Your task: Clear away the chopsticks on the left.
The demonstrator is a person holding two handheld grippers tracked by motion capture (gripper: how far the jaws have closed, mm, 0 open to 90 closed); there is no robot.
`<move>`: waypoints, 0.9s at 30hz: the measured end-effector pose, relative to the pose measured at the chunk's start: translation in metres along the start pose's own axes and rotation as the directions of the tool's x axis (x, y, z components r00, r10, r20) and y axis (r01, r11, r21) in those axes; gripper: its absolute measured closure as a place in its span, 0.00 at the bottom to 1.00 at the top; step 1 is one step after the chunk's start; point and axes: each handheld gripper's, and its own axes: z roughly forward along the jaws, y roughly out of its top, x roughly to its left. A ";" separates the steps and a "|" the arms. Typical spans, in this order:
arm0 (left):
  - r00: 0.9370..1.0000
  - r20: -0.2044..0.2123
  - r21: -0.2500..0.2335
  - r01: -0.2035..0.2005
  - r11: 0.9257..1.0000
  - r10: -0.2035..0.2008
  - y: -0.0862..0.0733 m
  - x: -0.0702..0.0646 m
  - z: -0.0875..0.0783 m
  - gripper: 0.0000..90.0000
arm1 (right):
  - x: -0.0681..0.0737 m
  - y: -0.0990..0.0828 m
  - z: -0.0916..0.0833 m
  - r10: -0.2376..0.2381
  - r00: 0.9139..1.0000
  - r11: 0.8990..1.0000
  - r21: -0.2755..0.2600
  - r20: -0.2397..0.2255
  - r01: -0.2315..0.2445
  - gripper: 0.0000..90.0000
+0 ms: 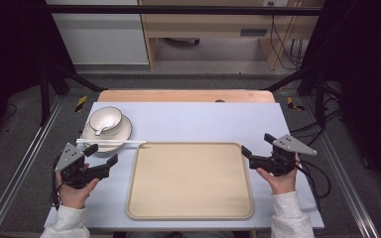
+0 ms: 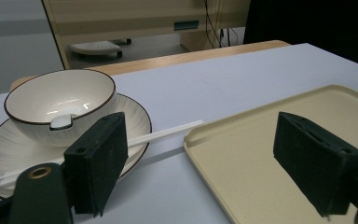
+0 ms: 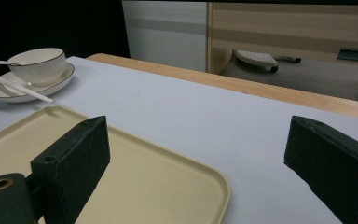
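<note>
Nearest our left gripper [image 1: 102, 153] lie the white plastic chopsticks [image 1: 111, 142], resting across the near rim of the cream ribbed ceramic plate [image 1: 122, 135] at the table's far left, their right ends just reaching the tray. On the plate stands a white dark-rimmed ceramic bowl [image 1: 105, 119] with a white spoon [image 1: 100, 130] in it. Our left gripper hangs just near of the chopsticks, jaws spread wide, grasping nothing. The beige rectangular plastic tray [image 1: 190, 180] lies centre. Our right gripper [image 1: 257, 147] hovers at its far right corner, likewise released, over the pale blue table [image 1: 203, 121].
</note>
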 end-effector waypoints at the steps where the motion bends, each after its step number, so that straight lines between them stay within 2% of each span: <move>1: 1.000 0.001 0.005 -0.007 1.000 0.007 0.000 0.000 0.000 0.21 | 0.000 0.000 0.000 -0.002 1.000 1.000 -0.003 0.000 0.002 0.08; 7: 1.000 0.005 0.031 -0.029 0.999 0.029 0.000 0.008 0.003 0.22 | 0.001 0.000 0.001 -0.003 1.000 1.000 0.003 -0.004 0.003 0.08; 11: 0.999 0.006 0.074 -0.044 0.996 0.044 0.001 0.023 0.009 0.24 | 0.003 0.000 0.003 -0.011 1.000 1.000 0.012 -0.011 0.011 0.08; 12: 0.999 0.006 0.074 -0.044 0.996 0.044 0.001 0.023 0.009 0.24 | 0.004 0.001 0.003 -0.009 1.000 1.000 0.015 -0.009 0.009 0.08; 13: 0.999 0.002 0.086 -0.044 0.995 0.044 0.002 0.030 0.012 0.25 | 0.005 0.001 0.003 -0.011 1.000 1.000 0.015 -0.012 0.011 0.08; 17: 0.999 0.008 0.124 -0.047 0.991 0.046 0.003 0.044 0.020 0.30 | 0.009 0.003 0.006 -0.038 0.999 0.999 0.021 -0.015 0.039 0.08; 18: 0.999 0.008 0.124 -0.047 0.991 0.046 0.003 0.044 0.020 0.31 | 0.010 0.004 0.007 -0.043 0.999 0.999 0.026 -0.017 0.044 0.08; 22: 0.998 0.011 0.181 -0.058 0.982 0.057 0.000 0.055 0.028 0.33 | 0.015 0.005 0.011 -0.057 0.998 0.998 0.035 -0.024 0.058 0.08; 24: 0.997 0.001 0.216 -0.074 0.974 0.075 0.000 0.063 0.032 0.34 | 0.016 0.005 0.013 -0.060 0.998 0.997 0.042 -0.034 0.062 0.08; 27: 0.996 -0.009 0.232 -0.081 0.969 0.085 0.000 0.069 0.035 0.34 | 0.016 0.005 0.014 -0.062 0.998 0.997 0.051 -0.032 0.064 0.08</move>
